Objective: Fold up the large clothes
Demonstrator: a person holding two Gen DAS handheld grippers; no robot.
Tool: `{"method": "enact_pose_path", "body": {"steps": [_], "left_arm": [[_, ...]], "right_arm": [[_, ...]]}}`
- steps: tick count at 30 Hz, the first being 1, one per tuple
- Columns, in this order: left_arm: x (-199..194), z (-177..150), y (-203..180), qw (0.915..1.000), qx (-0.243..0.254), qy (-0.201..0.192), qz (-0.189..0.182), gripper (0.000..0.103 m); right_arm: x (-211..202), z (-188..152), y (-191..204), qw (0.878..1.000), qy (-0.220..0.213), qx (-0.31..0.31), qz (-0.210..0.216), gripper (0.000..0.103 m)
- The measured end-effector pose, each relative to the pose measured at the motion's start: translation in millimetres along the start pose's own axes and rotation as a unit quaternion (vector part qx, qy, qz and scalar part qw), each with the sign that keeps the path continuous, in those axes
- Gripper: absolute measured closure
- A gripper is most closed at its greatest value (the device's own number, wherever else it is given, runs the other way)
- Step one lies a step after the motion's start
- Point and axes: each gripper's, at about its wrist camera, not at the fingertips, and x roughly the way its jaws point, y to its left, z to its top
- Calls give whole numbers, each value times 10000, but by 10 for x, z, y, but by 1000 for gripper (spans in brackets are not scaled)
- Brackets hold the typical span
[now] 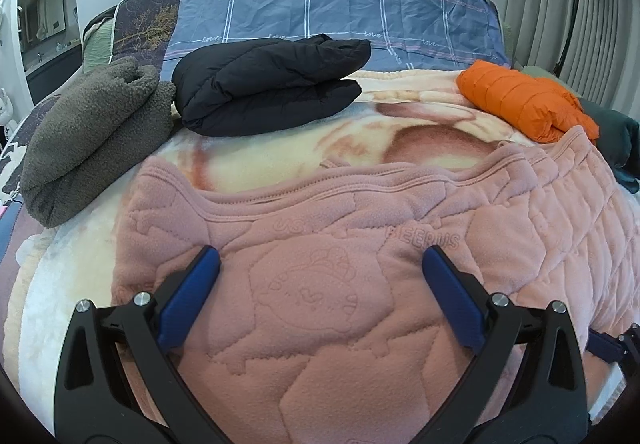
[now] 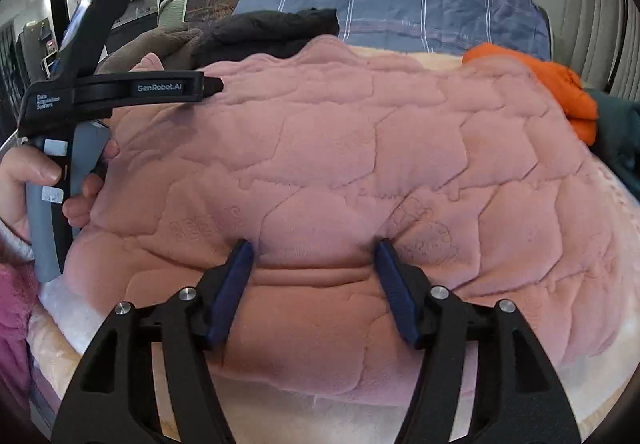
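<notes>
**On the bed: pink fleece spread wide**

Across the bed's blanket [image 1: 240, 160] lies the pink quilted garment [image 1: 360, 284]. Left tool [image 1: 320, 264] hovers over it, fingers spread apart. Right tool [image 2: 312, 256] presses its parted fingers into a bunched ridge, not clamped.

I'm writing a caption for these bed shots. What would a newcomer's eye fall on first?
The big pink fleece fills the foreground, spread on the bed under both open grippers, left and right. Behind it sit three folded pieces: a grey fleece at left, a black jacket in the middle, and a bright orange jacket at right.
</notes>
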Motion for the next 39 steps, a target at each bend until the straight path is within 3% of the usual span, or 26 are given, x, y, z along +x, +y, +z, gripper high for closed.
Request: {"method": "enact_pose_path", "body": {"steps": [4, 8, 10, 13, 17, 19, 23, 24, 26, 30, 32, 33, 35, 36, 39], "left_arm": [[-3, 2, 16, 10000, -55, -8, -66, 2], [-22, -6, 9, 9999, -67, -45, -74, 2], [-61, -12, 23, 9998, -115, -84, -126, 2], [-183, 3, 78, 9992, -232, -166, -296, 2], [-568, -1, 217, 9974, -182, -577, -380, 4], [-751, -22, 377, 9965, -53, -823, -161, 4], [-732, -31, 867, 9967, -312, -742, 137, 4], [-674, -29, 969, 9970, -419, -640, 76, 4], [-486, -16, 1160, 9957, -740, -370, -417, 4], [-41, 12, 1248, 9828, -1153, 315, -1405, 2], [202, -49, 1258, 9771, -1249, 566, -1629, 2], [265, -86, 1290, 9726, -1353, 584, -1799, 2], [337, -175, 1406, 9595, -1675, 507, -2207, 2], [328, -182, 1422, 9587, -1675, 480, -2247, 2], [306, -202, 1355, 9634, -1555, 422, -2143, 2]], "right_arm": [[-157, 154, -35, 9997, 153, 151, 135, 40], [-251, 490, -73, 9990, -157, 352, 220, 42], [-225, 709, -111, 9988, -303, 358, 109, 57], [-6, 1065, -228, 9963, -331, 673, 416, 74], [415, 1292, -317, 9939, -95, 910, 612, 76], [826, 1251, -320, 9928, 505, 989, 444, 78], [878, 1212, -285, 9938, 394, 968, 391, 78], [850, 1200, -228, 9956, 345, 819, 291, 77], [842, 1187, -159, 9975, 308, 626, 139, 76], [823, 1214, -164, 9978, 303, 577, 68, 76], [741, 1249, -171, 9984, 213, 531, 17, 73], [666, 1252, -158, 9987, 132, 489, -76, 69], [476, 1217, -98, 9989, -123, 350, -304, 50], [290, 1148, 13, 9985, -390, 120, -366, 44], [-47, 939, 405, 9939, -687, -850, -148, 43]]}}
